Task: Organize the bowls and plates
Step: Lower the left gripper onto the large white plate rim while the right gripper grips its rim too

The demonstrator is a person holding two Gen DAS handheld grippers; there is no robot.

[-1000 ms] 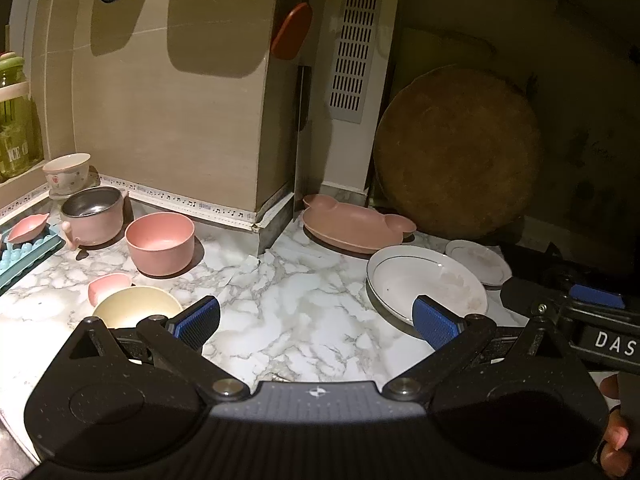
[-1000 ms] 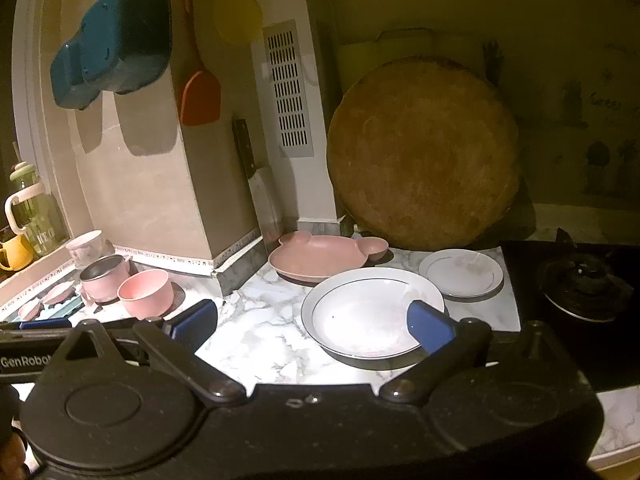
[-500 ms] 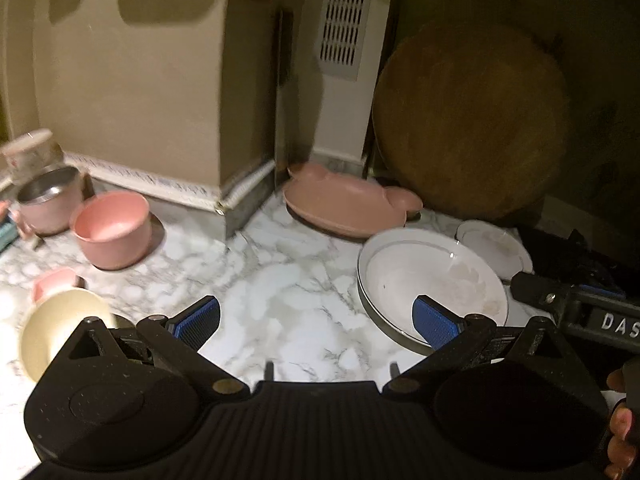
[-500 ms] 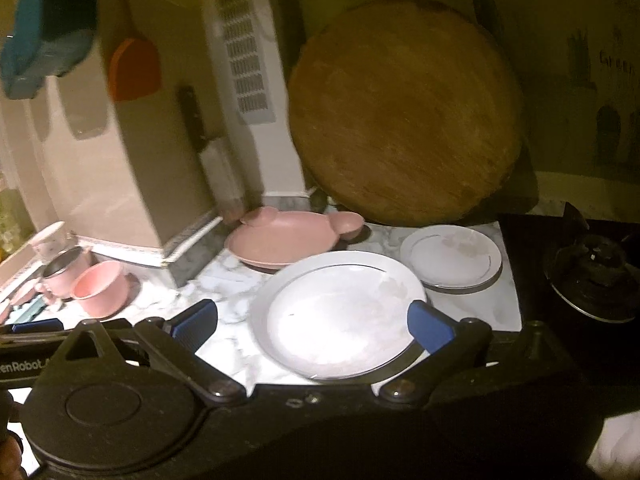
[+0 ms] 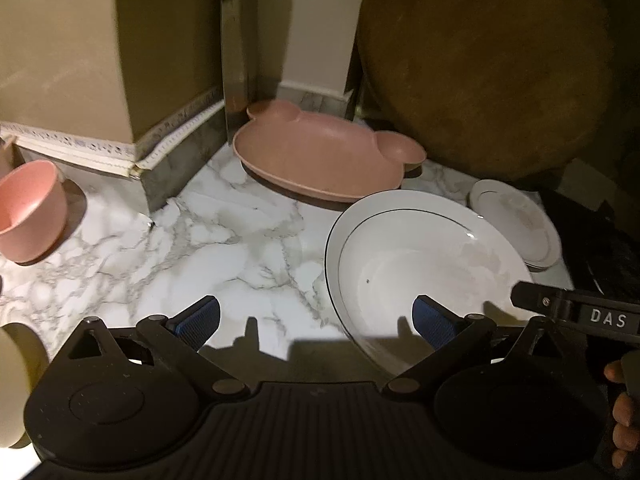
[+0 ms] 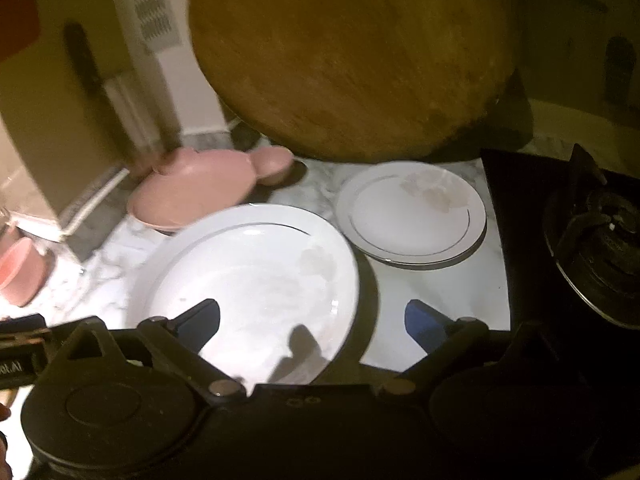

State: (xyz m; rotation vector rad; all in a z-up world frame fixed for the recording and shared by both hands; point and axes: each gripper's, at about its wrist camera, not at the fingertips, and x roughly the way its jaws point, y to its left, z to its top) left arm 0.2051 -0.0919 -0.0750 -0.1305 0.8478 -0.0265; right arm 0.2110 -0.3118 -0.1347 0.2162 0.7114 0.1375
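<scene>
A large white plate [image 5: 420, 256] with a thin dark rim line lies on the marble counter [image 5: 240, 248]. Behind it rest a pink bear-shaped plate [image 5: 320, 152] and, to its right, a small white plate [image 5: 516, 224]. My left gripper [image 5: 316, 316] is open and low over the counter, its right finger above the large plate's left edge. My right gripper [image 6: 312, 320] hangs over the large white plate [image 6: 248, 264], whose right rim lies between the closing jaws; the pads are not touching it. The small white plate [image 6: 412, 216] and pink plate [image 6: 200, 188] sit beyond.
A round wooden board [image 6: 352, 52] leans on the back wall behind the plates. A black stove burner [image 6: 600, 240] borders the counter on the right. A pink bowl [image 5: 28, 208] and a pale yellow bowl [image 5: 12, 380] stand at the left. A wall corner [image 5: 136, 152] juts out.
Both grippers have come forward and down toward the large white plate, which now fills much more of each view. The bowls have slid off to the left edge.
</scene>
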